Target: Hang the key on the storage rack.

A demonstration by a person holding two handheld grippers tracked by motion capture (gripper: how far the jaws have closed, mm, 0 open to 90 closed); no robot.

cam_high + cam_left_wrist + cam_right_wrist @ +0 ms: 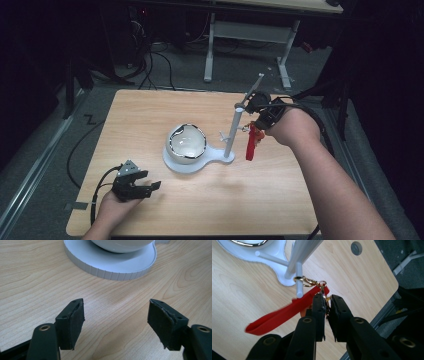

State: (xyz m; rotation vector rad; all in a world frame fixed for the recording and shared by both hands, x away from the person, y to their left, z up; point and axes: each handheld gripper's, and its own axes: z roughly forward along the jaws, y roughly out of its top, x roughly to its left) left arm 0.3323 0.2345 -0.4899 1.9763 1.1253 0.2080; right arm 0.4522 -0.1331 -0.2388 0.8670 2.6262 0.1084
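From above, our right gripper (256, 121) holds the red strap (251, 143) beside the stand's post (232, 131); our left gripper (142, 184) rests open. The left gripper view shows nothing between its jaws. In the right gripper view, the jaws pinch the strap's ring, its clasp (305, 281) hooked on a peg (298, 280); pulling could unhook it or tip the stand.

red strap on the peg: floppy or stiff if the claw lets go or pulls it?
Probably floppy: the red strap is a flat fabric loop that sags below the right claw in the high view. Likely light, since a small gold clasp hooked on a thin peg carries it. Pulled sideways, it would probably swing and could slip off the peg.
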